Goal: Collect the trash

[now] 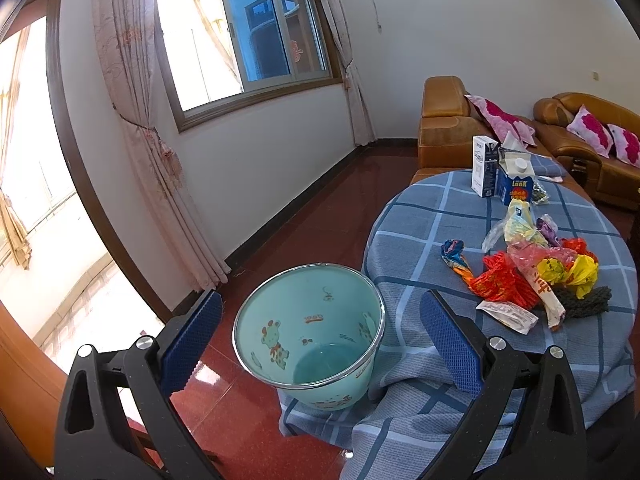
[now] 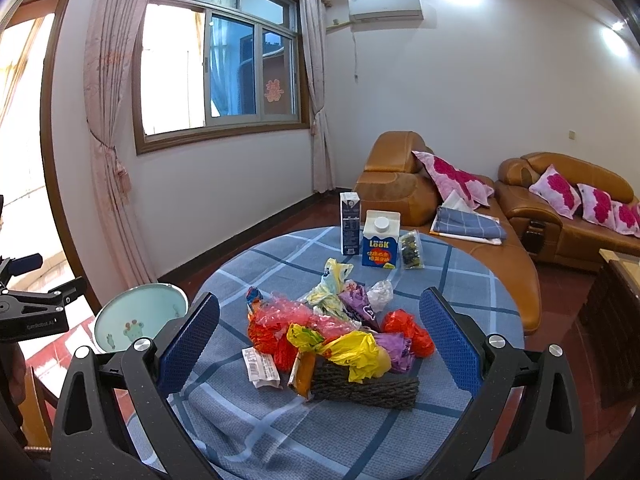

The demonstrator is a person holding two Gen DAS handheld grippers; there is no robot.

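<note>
Right wrist view: we hold our right gripper spread wide and empty over the trash pile on the checked tablecloth; two cartons stand beyond. Our left gripper, equally wide, frames the mint bin beside the table.
</note>
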